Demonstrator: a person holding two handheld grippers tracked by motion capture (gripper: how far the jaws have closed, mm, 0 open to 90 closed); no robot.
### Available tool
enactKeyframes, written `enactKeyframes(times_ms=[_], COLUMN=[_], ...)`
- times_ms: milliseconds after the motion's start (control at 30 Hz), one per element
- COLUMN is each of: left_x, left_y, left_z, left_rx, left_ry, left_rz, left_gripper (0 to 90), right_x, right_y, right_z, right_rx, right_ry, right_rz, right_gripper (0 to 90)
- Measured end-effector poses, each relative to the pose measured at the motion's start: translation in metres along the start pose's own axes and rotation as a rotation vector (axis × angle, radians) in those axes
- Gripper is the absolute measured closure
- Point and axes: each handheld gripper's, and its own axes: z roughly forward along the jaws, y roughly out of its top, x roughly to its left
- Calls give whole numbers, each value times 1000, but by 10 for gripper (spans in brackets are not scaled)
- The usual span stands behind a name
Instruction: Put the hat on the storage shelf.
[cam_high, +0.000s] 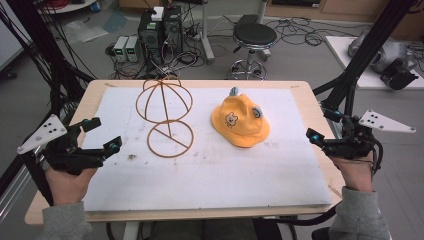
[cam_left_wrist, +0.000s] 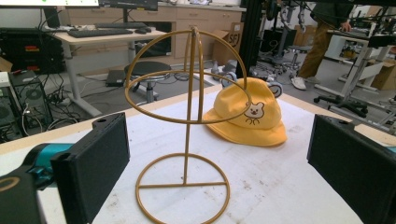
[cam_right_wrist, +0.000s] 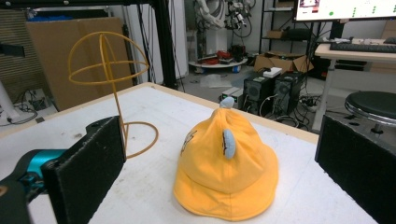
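A gold wire hat stand (cam_high: 167, 120) stands upright on the white board, left of centre, with its round base toward me. Right of it lies a yellow bucket hat (cam_high: 240, 122) with a bear face and small blue ears, flat on the board. My left gripper (cam_high: 104, 134) is held over the board's left edge, open and empty, well short of the stand. In the left gripper view its jaws frame the stand (cam_left_wrist: 187, 135), with the hat (cam_left_wrist: 250, 114) behind. My right gripper (cam_high: 322, 125) hovers at the table's right edge, open and empty. The right gripper view faces the hat (cam_right_wrist: 224, 168), with the stand (cam_right_wrist: 112, 70) beyond.
The white board (cam_high: 210, 175) covers most of a wooden table (cam_high: 200, 84). Black frame posts (cam_high: 360, 60) rise at both sides of the table. On the floor beyond it are a black stool (cam_high: 254, 37), computer towers (cam_high: 160, 30) and cables.
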Motion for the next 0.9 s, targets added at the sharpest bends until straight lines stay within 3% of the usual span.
enactKeyframes(times_ms=[167, 400, 700, 900], left_x=[-1, -2, -6, -9], left_y=[0, -2, -4, -5], left_z=[2, 4, -3, -8], left_rx=[4, 12, 9, 12], left_ry=[-5, -12, -1, 1], left_rz=[3, 1, -6, -6], left_gripper=[61, 61, 61, 61], right_x=[-3, -9, -30, -36], right_y=[0, 6, 6, 7], right_z=[-1, 2, 21, 37], right_rx=[4, 20, 78, 104], right_ry=[-11, 15, 82, 82], right_rz=[-9, 9, 26, 19], right_gripper=[12, 12, 12, 12])
